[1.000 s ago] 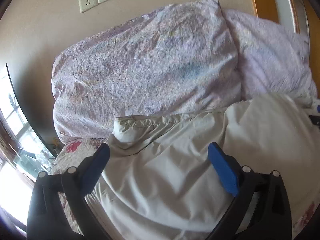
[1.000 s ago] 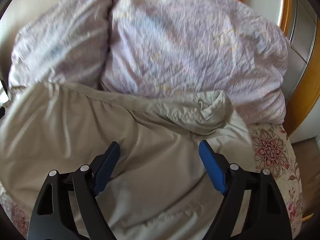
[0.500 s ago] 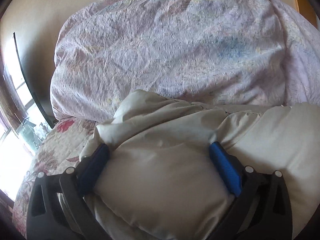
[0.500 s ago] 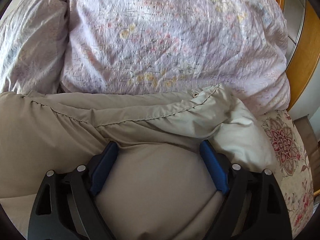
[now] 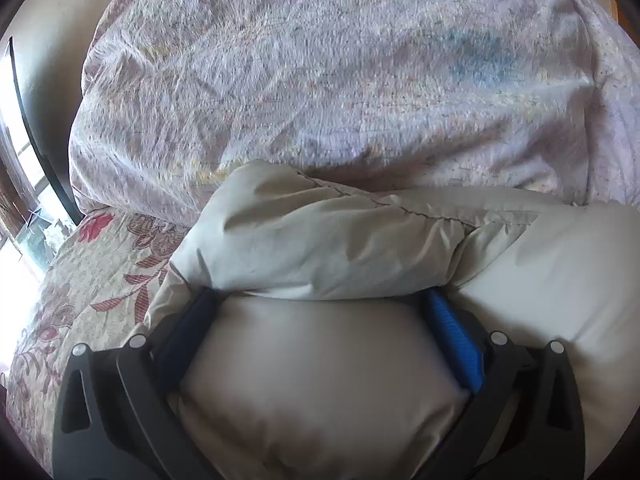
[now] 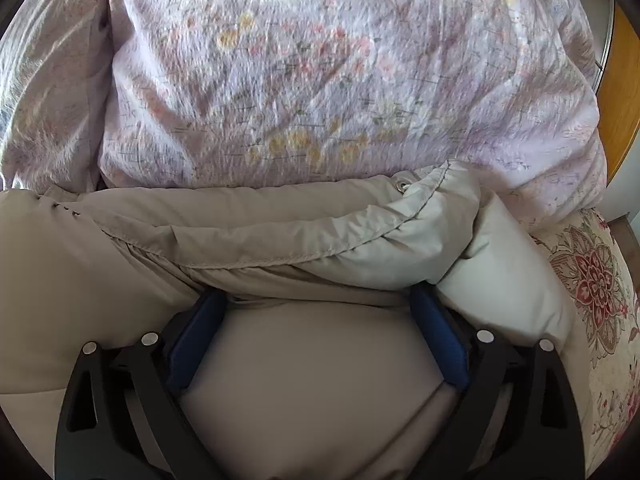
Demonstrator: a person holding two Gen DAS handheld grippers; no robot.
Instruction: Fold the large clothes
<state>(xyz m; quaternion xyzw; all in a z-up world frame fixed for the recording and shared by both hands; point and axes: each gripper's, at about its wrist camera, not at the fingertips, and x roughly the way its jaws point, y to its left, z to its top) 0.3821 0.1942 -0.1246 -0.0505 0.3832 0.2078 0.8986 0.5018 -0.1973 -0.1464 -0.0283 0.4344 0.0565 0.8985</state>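
Beige padded jacket lies bunched on the floral bedsheet, its stitched edge pressed against the lilac pillows behind it. At its left end, the left gripper sits with blue fingers spread wide, puffy fabric bulging between them. At the right end, by a metal snap, the right gripper is likewise spread apart around a swell of cloth.

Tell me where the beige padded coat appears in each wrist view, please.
Left wrist view: the beige padded coat fills the lower centre and right, bulging between the left hand-held gripper fingers.
Right wrist view: the coat fills the lower left and centre.
Shared landmark: the lilac quilt just behind the coat.
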